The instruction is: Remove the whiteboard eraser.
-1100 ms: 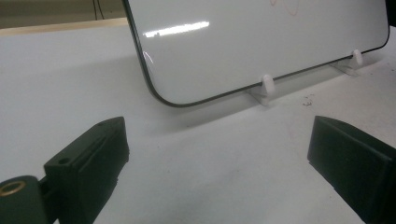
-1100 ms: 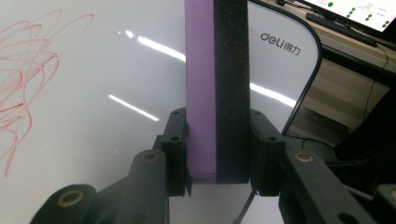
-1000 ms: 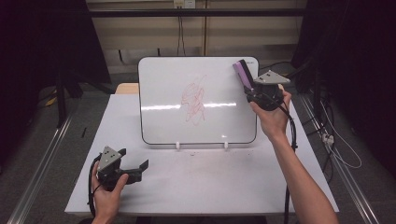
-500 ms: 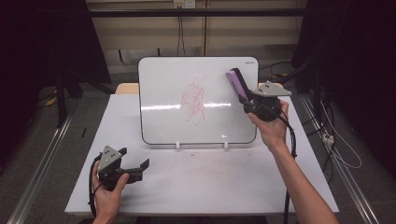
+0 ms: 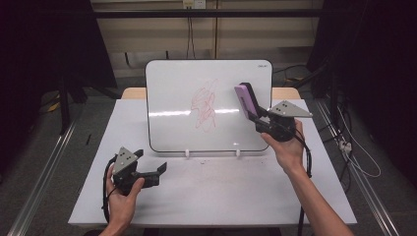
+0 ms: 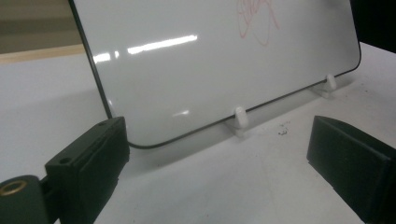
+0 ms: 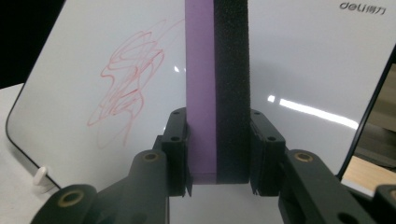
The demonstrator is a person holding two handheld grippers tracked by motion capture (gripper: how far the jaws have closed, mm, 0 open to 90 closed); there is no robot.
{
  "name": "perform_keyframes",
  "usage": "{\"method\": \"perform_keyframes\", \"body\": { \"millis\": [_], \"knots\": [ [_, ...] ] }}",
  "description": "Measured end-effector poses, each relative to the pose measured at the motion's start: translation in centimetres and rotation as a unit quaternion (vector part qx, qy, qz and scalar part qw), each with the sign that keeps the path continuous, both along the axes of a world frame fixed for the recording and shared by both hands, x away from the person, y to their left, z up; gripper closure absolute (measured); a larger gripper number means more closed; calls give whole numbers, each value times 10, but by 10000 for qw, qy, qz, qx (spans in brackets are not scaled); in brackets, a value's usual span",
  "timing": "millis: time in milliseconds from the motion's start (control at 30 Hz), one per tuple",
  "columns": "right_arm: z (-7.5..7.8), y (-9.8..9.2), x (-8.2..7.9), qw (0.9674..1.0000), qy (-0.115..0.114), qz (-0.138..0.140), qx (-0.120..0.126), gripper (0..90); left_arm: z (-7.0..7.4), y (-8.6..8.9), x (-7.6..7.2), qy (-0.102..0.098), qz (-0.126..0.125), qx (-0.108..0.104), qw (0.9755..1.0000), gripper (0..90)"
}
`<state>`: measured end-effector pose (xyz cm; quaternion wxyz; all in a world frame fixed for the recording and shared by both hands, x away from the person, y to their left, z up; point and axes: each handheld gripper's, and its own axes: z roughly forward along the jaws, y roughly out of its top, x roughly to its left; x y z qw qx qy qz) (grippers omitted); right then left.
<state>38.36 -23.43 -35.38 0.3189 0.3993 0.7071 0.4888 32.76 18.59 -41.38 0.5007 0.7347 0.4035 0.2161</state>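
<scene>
The right gripper [image 5: 256,114] is clamped tight on the purple-and-black eraser [image 5: 245,100], jaws squeezing both its flat sides, and it holds the eraser up in front of the whiteboard [image 5: 172,98], at about three o'clock from the red scribble [image 5: 204,104]. Whether the eraser touches the board, I cannot tell. Down at seven o'clock from the board, the left gripper [image 5: 160,169] sits low over the white table [image 5: 221,196], jaws spread wide with nothing between them.
</scene>
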Motion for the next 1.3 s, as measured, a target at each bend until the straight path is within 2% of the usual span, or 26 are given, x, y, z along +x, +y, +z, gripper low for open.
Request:
{"method": "perform_keyframes", "body": {
  "millis": [100,233,533,633,733,967,1067,1100,1167,1200,1300],
  "knots": [
    [-6,4,-6,10000,5,75,6,648,6,-5,3,-104,25,-125,9999,55],
    [-10,8,-11,9999,-8,147,52,648,12,-15,5,-227,-56,-150,9996,54],
    [-23,22,-25,9990,-39,424,169,649,13,-31,8,-70,-319,-368,9988,51],
    [-26,26,-27,9985,-24,493,230,649,15,-35,10,-109,-361,-485,9981,50],
    [-30,33,-32,9975,-30,605,362,648,17,-40,11,-167,-404,-755,9962,44],
    [-46,50,-40,9943,-69,904,557,648,19,-55,15,-175,-600,-984,9932,54],
    [-48,54,-42,9933,-101,991,588,648,19,-62,17,-99,-675,-1192,9905,60],
    [-48,54,-42,9933,-101,991,588,648,19,-64,18,-58,-680,-1270,9896,60],
    [-49,56,-43,9928,-96,997,662,648,21,-69,19,-106,-650,-1300,9893,75],
    [-50,57,-44,9926,-73,997,685,648,22,-72,19,-106,-693,-1366,9882,77],
    [-51,59,-44,9921,-70,1037,709,648,24,-80,21,-124,-748,-1421,9869,82]
  ]
}}
